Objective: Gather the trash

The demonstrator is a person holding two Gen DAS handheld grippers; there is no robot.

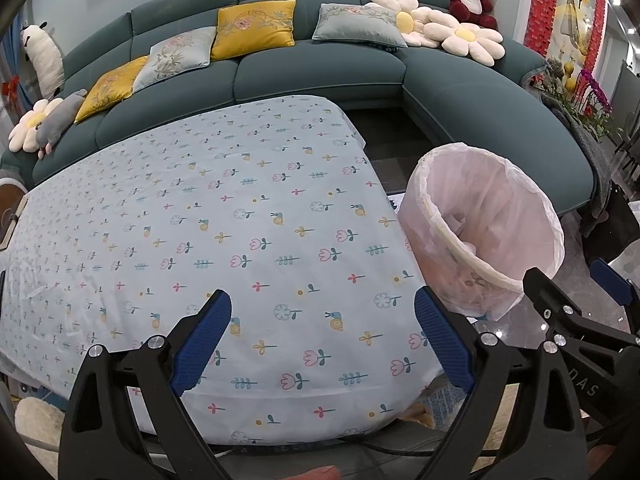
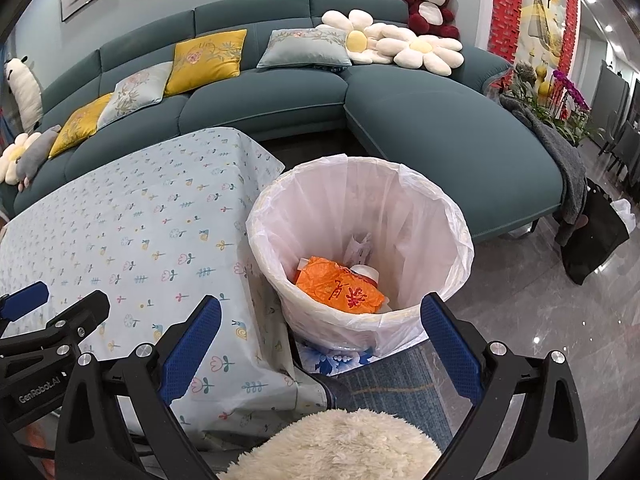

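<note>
A round trash bin [image 2: 360,236] lined with a pale pink bag stands on the floor at the table's right end; it also shows in the left wrist view [image 1: 484,224]. Inside lie an orange wrapper [image 2: 340,290] with red print and some white paper [image 2: 360,246]. My right gripper [image 2: 320,344] is open and empty, just in front of the bin's near rim. My left gripper [image 1: 322,336] is open and empty over the near part of the floral tablecloth [image 1: 224,240]. No loose trash shows on the cloth.
A teal sectional sofa [image 1: 320,76] with cushions and plush toys wraps behind the table and bin. A fluffy cream stool [image 2: 340,444] sits below my right gripper. A black bag [image 2: 596,236] and potted flowers [image 2: 560,96] stand at the right on the glossy floor.
</note>
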